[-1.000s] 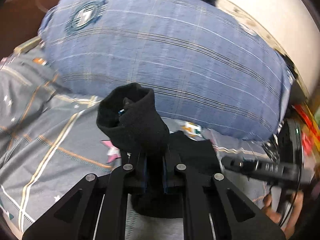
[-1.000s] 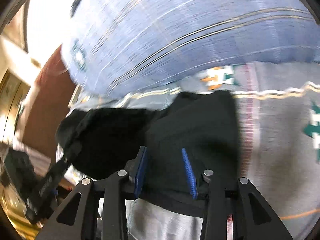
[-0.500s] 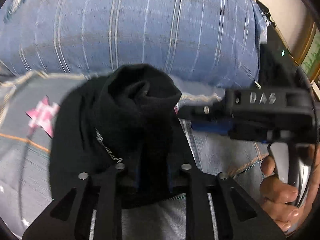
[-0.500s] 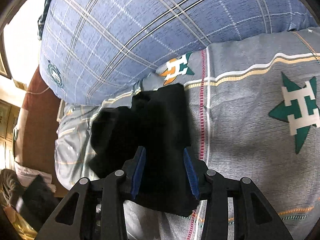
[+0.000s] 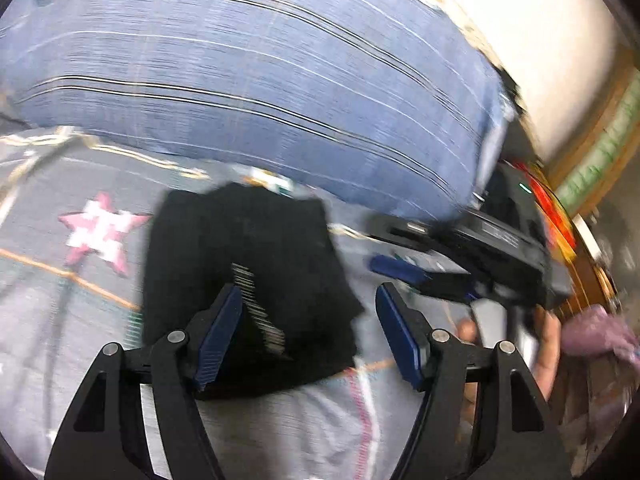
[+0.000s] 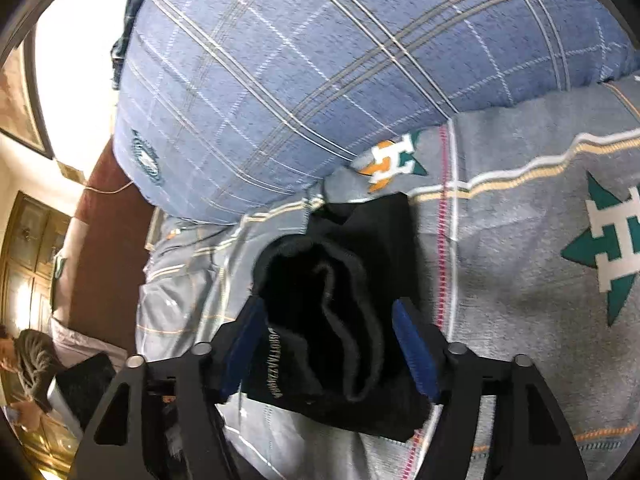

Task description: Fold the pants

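Both grippers have just let go of the black pants (image 5: 248,280). A second ago the left gripper (image 5: 308,332) was clamped on a raised bunch of the dark cloth, and the right gripper (image 6: 334,344) had its blue pads close against the fabric; now the jaws of both are opening. In the left wrist view the pads stand wide apart with no cloth pinched: the pants lie flat under and beyond the left pad, and bare bedspread (image 5: 80,320) shows under the right one. In the right wrist view a rumpled fold of the pants, with a line of pale lettering along its edge, sits between the spread pads, which do not look to press on it (the left pad is very near the cloth, so contact there cannot be ruled out).

The pants now rest as a compact dark bundle on the grey patterned bedspread, just in front of the blue checked pillow (image 6: 320,80). The right gripper also shows in the left view, blurred, off to the bundle's right, with the person's hand (image 5: 544,344) on its handle.

Judged from this, the fold has been laid down and released. The bundle looks small and several layers thick, so the task seems near its end, perhaps with some tidying of the top fold left.
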### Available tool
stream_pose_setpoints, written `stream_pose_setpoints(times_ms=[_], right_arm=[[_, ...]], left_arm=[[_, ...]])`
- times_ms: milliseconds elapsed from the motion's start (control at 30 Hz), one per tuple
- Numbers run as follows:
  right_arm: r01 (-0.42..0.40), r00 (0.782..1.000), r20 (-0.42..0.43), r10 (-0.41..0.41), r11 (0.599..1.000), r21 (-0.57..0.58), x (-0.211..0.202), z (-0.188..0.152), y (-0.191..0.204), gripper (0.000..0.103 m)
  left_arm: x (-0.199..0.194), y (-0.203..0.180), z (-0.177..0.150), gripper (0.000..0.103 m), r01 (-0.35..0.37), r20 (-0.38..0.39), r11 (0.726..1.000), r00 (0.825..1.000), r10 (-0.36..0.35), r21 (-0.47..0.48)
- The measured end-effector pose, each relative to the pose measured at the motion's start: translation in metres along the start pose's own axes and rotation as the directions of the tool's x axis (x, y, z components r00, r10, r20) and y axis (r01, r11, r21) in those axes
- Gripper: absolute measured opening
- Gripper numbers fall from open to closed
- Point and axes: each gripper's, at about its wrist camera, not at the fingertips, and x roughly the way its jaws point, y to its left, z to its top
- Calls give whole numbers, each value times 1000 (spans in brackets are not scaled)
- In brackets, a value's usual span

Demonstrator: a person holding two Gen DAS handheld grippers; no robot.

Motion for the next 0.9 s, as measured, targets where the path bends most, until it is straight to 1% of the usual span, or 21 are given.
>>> stream_pose_setpoints(times_ms=[33,67,100,133,200,233,300,333,400,433,467,500,533,567,600,633,700,733,800,833,900], right_arm=[[-5,1000,2,5,1000,-17,1,0,5,81],[-5,1000,-2,5,999,-47,4,-2,13,83],[14,1000,-6,-15,996,-84,8,-4,22,83],[49,999,-7,-50,991,-124,12,-7,31,83],[157,988,37,-153,962,-223,17,-14,53,83],[203,979,70,-191,944,-260,17,-18,63,83],[231,971,125,-201,925,-303,12,-22,75,80],[221,973,137,-186,921,-320,10,-24,79,76],[186,981,112,-157,921,-342,15,-26,85,71],[193,981,98,-169,919,-344,22,-26,85,62],[205,979,75,-191,915,-347,31,-27,84,48],[212,976,37,-213,915,-343,43,-27,79,28],[220,973,11,-230,916,-334,52,-26,75,14],[232,969,-7,-248,917,-324,56,-25,70,3],[239,968,-2,-253,920,-312,53,-24,68,3],[232,971,10,-240,926,-298,45,-22,67,3],[193,981,31,-192,943,-272,26,-19,66,3],[186,983,40,-182,947,-263,19,-18,66,2],[226,974,51,-221,944,-242,18,-15,57,3],[251,968,30,-251,943,-218,25,-13,49,3],[296,950,-56,-308,941,-163,52,-11,25,5]], left_arm=[[-1,9,4,69,-53,3,998,999,53,-26],[1,15,7,69,-89,4,995,996,89,-39],[1,22,9,69,-137,6,989,991,137,-55],[1,27,10,69,-166,5,984,986,167,-70],[4,37,10,69,-212,-15,972,977,211,-99],[5,39,9,69,-222,-24,969,975,221,-105],[8,44,2,69,-240,-44,965,971,237,-102],[11,45,0,69,-249,-59,964,968,244,-96],[18,43,-4,69,-244,-85,967,968,237,-79],[22,40,-6,69,-240,-101,968,967,232,-70],[26,41,-8,69,-242,-113,968,966,234,-63],[29,39,-10,69,-246,-123,968,963,239,-51],[31,38,-12,69,-257,-125,966,960,251,-37],[32,37,-11,69,-262,-123,965,958,257,-28],[31,35,-12,69,-260,-119,965,959,256,-24],[29,34,-11,69,-245,-115,969,964,241,-24],[26,31,-9,69,-220,-109,975,970,216,-21],[27,29,-9,69,-217,-111,976,970,214,-14],[33,28,-11,69,-224,-132,975,966,221,-6],[38,29,-12,69,-237,-148,972,961,234,-4],[46,31,-15,69,-259,-177,966,950,256,6]])
